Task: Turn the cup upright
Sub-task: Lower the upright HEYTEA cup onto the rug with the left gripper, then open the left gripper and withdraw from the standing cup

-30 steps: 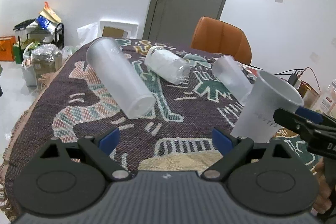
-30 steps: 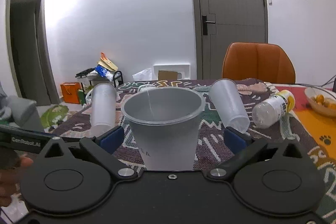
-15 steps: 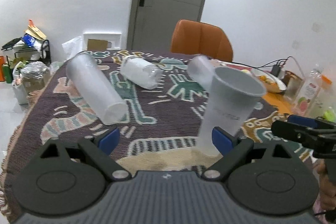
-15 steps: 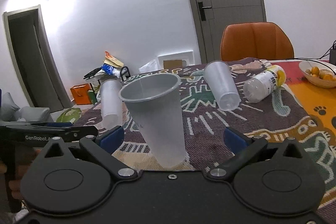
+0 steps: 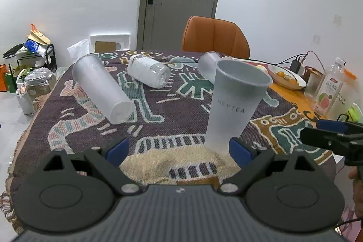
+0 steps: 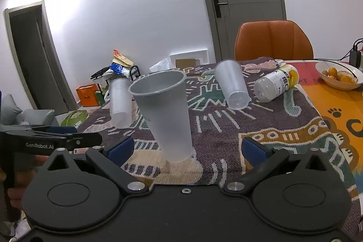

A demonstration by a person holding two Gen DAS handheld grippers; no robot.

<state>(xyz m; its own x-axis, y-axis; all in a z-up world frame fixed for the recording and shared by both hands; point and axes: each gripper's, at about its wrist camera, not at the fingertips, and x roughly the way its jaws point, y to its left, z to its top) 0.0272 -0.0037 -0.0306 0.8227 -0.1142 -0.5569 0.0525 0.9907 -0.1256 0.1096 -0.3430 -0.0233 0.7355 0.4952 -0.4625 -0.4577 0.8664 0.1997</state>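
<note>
Standing mouth-up on the patterned blanket [image 5: 172, 128] over the desk: the grey HEYTEA cup [image 5: 236, 103], just ahead of the left gripper [image 5: 179, 149], close to its right blue finger pad. Touching neither gripper. Left gripper spread wide, released, nothing between its fingers. Same for the right gripper [image 6: 186, 146], jaws apart and holding nothing, cup [image 6: 165, 117] just in front, nearer its left pad and leaning slightly in that fisheye view. Lying on their sides farther out: a long frosted cup [image 5: 102, 87] ahead-left of the left gripper, a clear cup [image 6: 231, 87] ahead-right of the right gripper, a plastic bottle [image 6: 274, 83] beyond that. Off to the far right, a bowl of fruit [image 6: 340, 76]. Behind the desk, an orange chair [image 5: 215, 37].
</note>
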